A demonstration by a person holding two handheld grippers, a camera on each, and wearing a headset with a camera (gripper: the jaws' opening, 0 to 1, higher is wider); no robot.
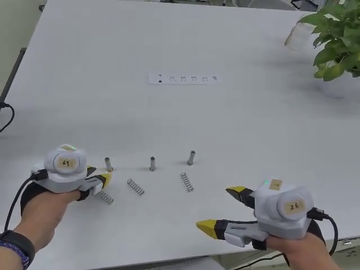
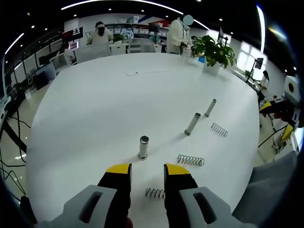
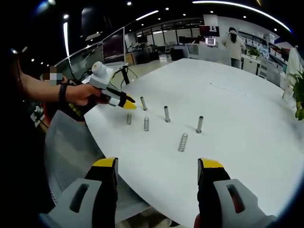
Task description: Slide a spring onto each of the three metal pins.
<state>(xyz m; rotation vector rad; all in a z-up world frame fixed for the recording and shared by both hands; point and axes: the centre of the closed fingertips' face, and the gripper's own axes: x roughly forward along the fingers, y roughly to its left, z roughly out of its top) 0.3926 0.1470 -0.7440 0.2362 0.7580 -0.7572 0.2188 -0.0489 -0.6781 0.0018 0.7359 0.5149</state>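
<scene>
Currently I am holding my left gripper [image 1: 104,180] narrowly parted at the leftmost spring [image 1: 106,197] and my right gripper [image 1: 219,209] wide apart. Three upright pins [image 1: 152,163] are standing on the white table [image 1: 169,112], with a power strip [image 1: 183,79] farther off and office desks [image 2: 118,45] beyond.

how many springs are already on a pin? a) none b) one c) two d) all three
A: the left spring, middle spring and right spring all lie flat on the table, while the left pin, middle pin and right pin stand bare.
</scene>
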